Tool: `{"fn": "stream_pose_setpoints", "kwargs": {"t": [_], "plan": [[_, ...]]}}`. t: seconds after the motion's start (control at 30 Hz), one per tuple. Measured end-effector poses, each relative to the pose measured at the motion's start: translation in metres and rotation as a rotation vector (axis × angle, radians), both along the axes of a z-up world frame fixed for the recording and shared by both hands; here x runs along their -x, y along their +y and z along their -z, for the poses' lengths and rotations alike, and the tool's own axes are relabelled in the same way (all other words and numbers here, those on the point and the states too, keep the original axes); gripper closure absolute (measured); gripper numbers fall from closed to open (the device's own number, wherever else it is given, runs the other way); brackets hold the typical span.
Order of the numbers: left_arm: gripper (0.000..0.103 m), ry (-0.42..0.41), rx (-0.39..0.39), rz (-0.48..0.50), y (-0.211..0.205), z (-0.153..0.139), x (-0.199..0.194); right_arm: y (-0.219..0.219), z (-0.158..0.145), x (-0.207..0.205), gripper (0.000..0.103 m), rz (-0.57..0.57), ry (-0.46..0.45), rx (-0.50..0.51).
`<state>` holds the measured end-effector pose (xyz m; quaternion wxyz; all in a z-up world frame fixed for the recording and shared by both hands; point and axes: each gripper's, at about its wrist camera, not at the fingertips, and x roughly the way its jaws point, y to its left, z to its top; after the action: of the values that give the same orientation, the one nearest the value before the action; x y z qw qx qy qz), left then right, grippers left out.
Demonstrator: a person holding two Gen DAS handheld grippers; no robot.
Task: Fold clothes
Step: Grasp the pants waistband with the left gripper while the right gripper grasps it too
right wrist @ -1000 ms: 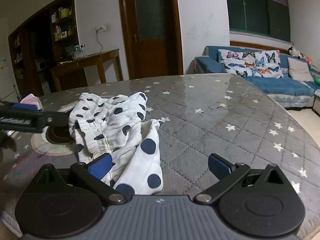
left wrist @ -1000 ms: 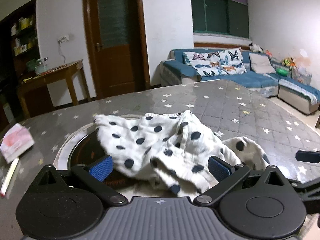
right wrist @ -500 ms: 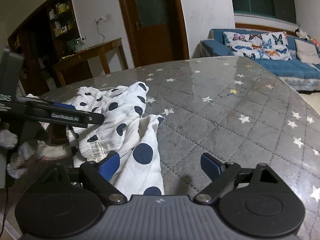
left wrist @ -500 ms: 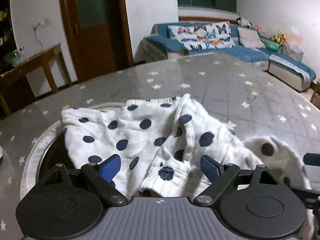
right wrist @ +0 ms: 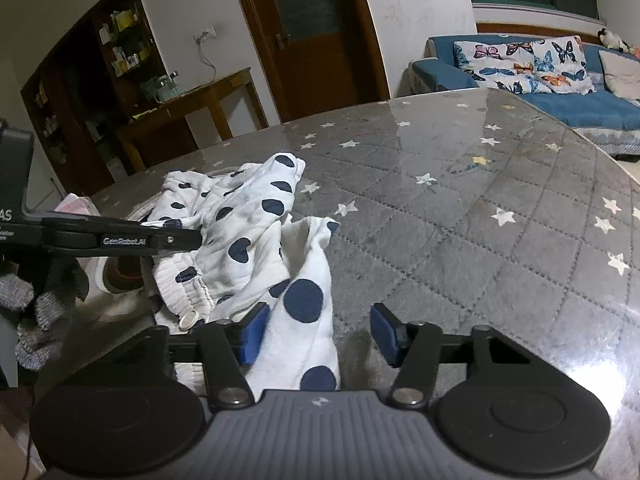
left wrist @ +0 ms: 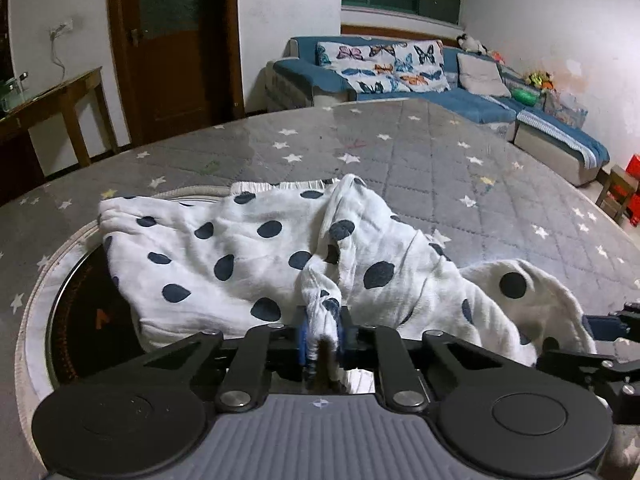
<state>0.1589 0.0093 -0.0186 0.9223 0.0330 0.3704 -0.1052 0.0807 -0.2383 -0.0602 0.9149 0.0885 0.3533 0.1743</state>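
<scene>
A crumpled white cotton garment with dark navy polka dots [left wrist: 256, 256] lies on the grey quilted, star-printed table cover [left wrist: 400, 160], its left part draped over a round black disc with a pale braided rim [left wrist: 72, 320] set into the table top at about eight o'clock in the left wrist view. The left gripper [left wrist: 322, 336] sits at six o'clock in that view; its jaws have just been closing and its blue pads now pinch a bunched fold of the garment's near edge, the cloth rising in a ridge from the pinch toward twelve o'clock. In the right wrist view the same garment [right wrist: 248, 232] spreads from the centre toward nine o'clock, with a ribbed waistband and a small pale button near seven o'clock. The right gripper [right wrist: 316, 336] is at six o'clock there; its jaws have just been closing but stand partly apart, and a dotted flap of the garment lies between them, against the left blue pad [right wrist: 252, 332], while the right pad [right wrist: 386, 332] is clear of the cloth above bare table cover. The left gripper's black arm [right wrist: 120, 238] reaches in from nine o'clock across the cloth, and a grey knitted glove on the person's hand [right wrist: 28, 320] shows below it at eight o'clock. Beyond the table stand a brown wooden door [left wrist: 172, 40] at eleven o'clock and a blue sofa with butterfly-print cushions [left wrist: 384, 64] at one o'clock.
</scene>
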Motion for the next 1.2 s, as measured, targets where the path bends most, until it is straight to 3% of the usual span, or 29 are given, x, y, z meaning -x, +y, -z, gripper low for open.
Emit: {"fn": "stream_pose_setpoints", "kwargs": {"t": [0.13,0.23,0.3,0.5,0.73,0.83,1.07,1.2], "plan": [[0.091,-0.020,0.033,-0.028,0.009,-0.014,0.017,-0.002,-0.001,0.002,0.057,-0.005,0.008,-0.027],[0.091,-0.036,0.064,-0.050,0.021,-0.026,0.037,-0.002,-0.003,0.005,0.068,-0.022,0.013,-0.060],[0.091,-0.046,0.077,-0.068,0.029,-0.032,0.050,-0.002,-0.004,0.007,0.082,-0.037,0.021,-0.083],[0.091,-0.047,0.090,-0.122,0.054,-0.039,0.088,0.001,-0.009,0.018,0.094,-0.102,0.023,-0.095],[0.084,0.008,0.091,-0.115,0.065,-0.027,0.109,0.011,-0.015,0.035,0.094,-0.180,0.036,-0.061],[0.090,0.032,0.082,-0.102,0.063,-0.024,0.113,0.011,-0.015,0.046,0.094,-0.208,0.049,-0.025],[0.093,0.108,0.076,-0.067,0.068,-0.014,0.137,0.005,-0.017,0.059,0.094,-0.290,0.107,0.054],[0.092,0.171,0.061,-0.043,0.078,-0.009,0.154,0.002,-0.033,0.065,0.083,-0.354,0.107,0.076]]}}
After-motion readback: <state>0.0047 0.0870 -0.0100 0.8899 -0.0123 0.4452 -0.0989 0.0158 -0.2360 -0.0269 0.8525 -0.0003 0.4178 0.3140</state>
